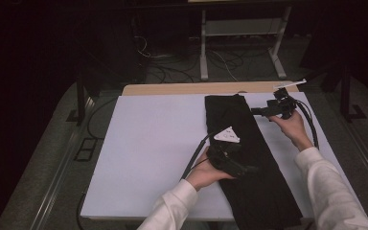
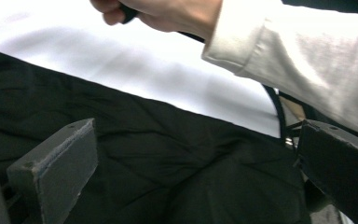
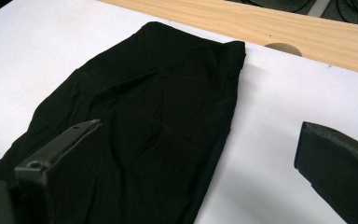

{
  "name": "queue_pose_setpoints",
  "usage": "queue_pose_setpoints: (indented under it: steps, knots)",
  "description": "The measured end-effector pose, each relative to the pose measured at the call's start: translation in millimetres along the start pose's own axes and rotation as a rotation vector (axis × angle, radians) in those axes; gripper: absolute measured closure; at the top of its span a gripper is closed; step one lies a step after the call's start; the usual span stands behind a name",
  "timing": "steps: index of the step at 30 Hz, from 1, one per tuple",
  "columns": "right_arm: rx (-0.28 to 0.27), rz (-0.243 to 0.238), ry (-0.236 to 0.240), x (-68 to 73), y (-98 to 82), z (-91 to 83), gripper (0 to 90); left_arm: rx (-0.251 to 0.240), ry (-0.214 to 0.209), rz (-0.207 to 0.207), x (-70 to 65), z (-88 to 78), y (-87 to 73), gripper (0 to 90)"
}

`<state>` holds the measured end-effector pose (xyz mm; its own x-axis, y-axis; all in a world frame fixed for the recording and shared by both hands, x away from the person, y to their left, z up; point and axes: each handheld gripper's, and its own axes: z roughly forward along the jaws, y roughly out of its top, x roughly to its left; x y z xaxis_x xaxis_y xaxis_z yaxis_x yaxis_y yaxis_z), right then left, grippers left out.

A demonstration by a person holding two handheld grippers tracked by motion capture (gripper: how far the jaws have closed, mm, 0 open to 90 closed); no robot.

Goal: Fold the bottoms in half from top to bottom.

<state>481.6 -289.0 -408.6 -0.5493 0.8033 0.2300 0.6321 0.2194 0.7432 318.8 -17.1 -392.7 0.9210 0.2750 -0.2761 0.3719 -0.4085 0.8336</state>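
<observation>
Nearest my side of the table, the long black folded fabric garment (image 1: 249,158) runs from the near edge away toward the far edge, lying flat on the white matte table cover (image 1: 148,143), right of centre. Left gripper (image 1: 242,167) sits low over the middle of the cloth, pointing right; jaws spread wide, nothing between them, wrinkled black fabric directly under them in the left gripper view. Can't tell whether the tips touch the cloth. Its grey three-cornered plate (image 1: 227,134) faces up, cable trailing back toward me. Farther out, right gripper (image 1: 256,111) is held at the garment's right edge near its far end, pointing left; jaws also released and wide apart, holding nothing. In the right gripper view one jaw hangs over the black cloth, the other over bare white cover. Beyond the garment's far end, a strip of light wooden tabletop (image 3: 279,23) shows past the cover.
</observation>
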Motion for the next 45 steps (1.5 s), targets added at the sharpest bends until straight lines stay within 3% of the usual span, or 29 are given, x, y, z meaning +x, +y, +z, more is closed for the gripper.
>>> queue_pose_setpoints:
  steps: [24,39,45]
  knots:
    - [0.000,-0.023,0.019,10.4,-2.9,-0.2,1.5,0.015,0.094,0.031,47.7,-35.1,25.2,0.0]
    - [-0.004,-0.006,0.027,9.1,-6.4,2.2,1.5,0.027,0.124,0.043,70.5,-47.9,39.0,0.0]
    - [-0.007,-0.007,0.027,10.2,-5.3,3.4,1.5,0.009,0.142,0.060,82.7,-55.7,40.9,0.0]
